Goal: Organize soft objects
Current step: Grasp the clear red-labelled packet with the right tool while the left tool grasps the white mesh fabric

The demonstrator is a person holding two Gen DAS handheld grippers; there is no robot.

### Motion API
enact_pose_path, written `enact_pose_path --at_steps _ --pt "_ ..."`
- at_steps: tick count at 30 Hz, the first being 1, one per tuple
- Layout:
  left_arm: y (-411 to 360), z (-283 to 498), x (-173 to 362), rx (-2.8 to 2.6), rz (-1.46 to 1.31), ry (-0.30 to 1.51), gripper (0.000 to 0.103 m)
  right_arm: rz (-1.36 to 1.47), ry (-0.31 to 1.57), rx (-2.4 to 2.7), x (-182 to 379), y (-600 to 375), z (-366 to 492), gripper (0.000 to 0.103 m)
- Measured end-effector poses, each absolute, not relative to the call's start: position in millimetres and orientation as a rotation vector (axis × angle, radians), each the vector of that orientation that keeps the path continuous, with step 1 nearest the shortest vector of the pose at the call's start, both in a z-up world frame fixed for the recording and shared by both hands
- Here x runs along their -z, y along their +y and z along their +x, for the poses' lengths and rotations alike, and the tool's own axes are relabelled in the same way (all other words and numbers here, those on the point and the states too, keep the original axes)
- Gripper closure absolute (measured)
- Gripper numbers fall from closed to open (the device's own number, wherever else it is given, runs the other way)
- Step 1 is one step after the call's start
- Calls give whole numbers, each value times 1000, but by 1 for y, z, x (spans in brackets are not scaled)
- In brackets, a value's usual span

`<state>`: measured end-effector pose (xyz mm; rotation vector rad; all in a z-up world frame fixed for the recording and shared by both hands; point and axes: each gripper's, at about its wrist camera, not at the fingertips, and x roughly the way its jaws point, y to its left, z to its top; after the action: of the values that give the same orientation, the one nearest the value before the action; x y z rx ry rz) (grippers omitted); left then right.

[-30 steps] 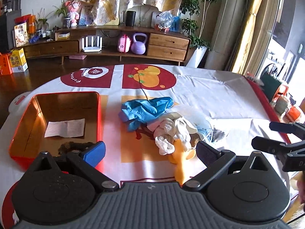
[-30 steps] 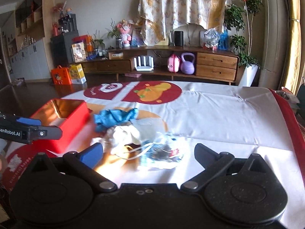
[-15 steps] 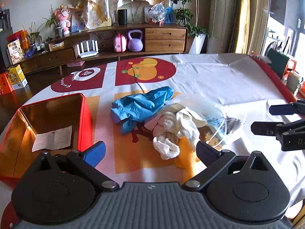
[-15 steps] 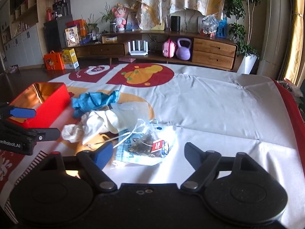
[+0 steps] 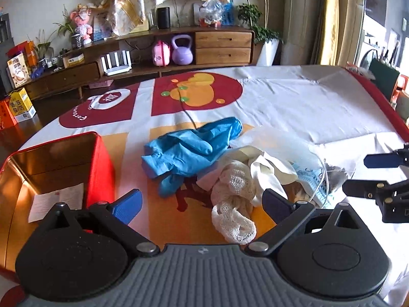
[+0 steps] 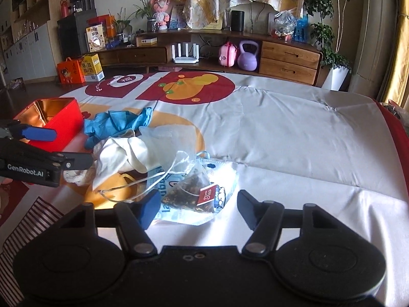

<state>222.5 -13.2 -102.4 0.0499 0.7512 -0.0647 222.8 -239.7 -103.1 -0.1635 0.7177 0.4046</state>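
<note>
Jaws of the right gripper (image 6: 198, 208), just narrowed yet unpressed, are seen low in the frame around a tea bag (image 6: 194, 192) on a face mask (image 6: 225, 176). Beyond, upper left, lie blue gloves (image 6: 117, 125) and a red box (image 6: 64, 120).

The left gripper (image 5: 202, 203) is spread over white netting (image 5: 235, 220).

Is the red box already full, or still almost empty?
Almost empty. The red box holds only a sheet of paper; the gloves lie outside.
</note>
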Motion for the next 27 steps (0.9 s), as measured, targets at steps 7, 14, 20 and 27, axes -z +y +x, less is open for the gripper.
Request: enact_pose_path --at_steps 7,14,20,27 --pt "-10 234 115 84 17 790 22 -161 738 -413 111 -237 232 47" --pt "-18 239 122 127 20 801 34 -148 745 -411 116 -233 239 52" --pt "-18 242 128 159 -2 835 69 -123 750 -425 119 -233 242 63" --pt "-16 235 127 175 -24 832 86 -88 749 -425 119 -234 240 75"
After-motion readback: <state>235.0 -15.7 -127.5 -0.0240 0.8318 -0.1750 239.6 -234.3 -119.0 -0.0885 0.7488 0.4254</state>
